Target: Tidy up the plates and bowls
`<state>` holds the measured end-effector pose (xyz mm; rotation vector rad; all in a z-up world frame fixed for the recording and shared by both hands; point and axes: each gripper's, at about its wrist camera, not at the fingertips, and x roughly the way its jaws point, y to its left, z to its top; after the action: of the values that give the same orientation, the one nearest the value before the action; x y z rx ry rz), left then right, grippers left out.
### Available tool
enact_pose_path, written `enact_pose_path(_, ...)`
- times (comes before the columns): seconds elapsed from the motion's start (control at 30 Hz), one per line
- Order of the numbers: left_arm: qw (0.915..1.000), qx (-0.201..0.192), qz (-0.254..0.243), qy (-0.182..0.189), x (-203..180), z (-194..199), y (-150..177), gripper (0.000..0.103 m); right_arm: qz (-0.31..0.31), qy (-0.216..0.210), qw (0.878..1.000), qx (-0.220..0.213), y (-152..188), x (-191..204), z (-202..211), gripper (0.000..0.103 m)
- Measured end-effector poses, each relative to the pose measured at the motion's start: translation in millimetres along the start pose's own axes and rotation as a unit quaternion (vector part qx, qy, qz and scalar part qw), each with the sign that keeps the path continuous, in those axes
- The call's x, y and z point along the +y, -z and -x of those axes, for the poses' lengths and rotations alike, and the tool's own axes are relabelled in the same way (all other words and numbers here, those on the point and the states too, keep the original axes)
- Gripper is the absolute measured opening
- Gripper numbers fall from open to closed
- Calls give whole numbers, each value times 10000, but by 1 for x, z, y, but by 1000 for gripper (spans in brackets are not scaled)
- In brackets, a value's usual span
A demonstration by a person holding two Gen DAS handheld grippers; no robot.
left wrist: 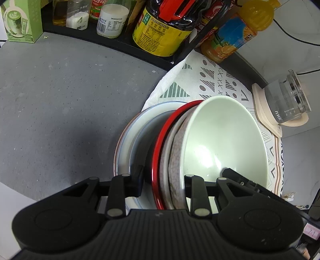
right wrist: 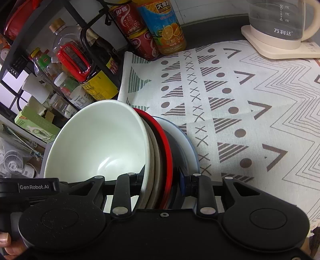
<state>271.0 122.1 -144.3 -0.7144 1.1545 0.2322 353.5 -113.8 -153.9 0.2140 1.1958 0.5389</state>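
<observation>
Left claw [left wrist: 164,180] clamping stacked dishes [left wrist: 166,152], right-wrist view alone showing kettle handle [right wrist: 312,16]

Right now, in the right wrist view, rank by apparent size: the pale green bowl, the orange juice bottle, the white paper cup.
1. pale green bowl, by far the largest, though nearest the camera.
2. orange juice bottle, partly cut off at the top.
3. white paper cup, smallest.

I see a grey speckled counter [left wrist: 60,104] with a patterned white cloth [right wrist: 230,104] spread over its right part. A cream kettle base [right wrist: 280,48] sits on the cloth's far corner. A black rack [left wrist: 112,45] of bottles and a green box [left wrist: 22,22] stand along the back.
</observation>
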Motion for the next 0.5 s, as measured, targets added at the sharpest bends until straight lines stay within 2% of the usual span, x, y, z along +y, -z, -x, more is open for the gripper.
enact_pose_path(0.1,9999,-75,-70,15,-1,2,0,27,-24,-34,10000,-15,2,0,1,32)
enact_pose_path(0.2,9988,-334,-364,-37,-11,18,2,32,-82,-158,9998,-88,2,-3,4,34)
enact_pose_path(0.27,9987,-322,-403,-11,-13,27,2,39,-76,-198,9997,-121,1,-4,11,44)
enact_pose_path(0.33,9987,-348,-373,-16,-14,33,2,55,-93,-176,9996,-187,0,-4,21,63)
enact_pose_path(0.4,9980,-465,-416,-29,-14,39,4,63,-119,-179,9994,-279,-1,-3,30,67)
enact_pose_path(0.5,9968,-639,-483,-18,-13,48,6,74,-202,-147,9991,-352,0,-2,37,79)
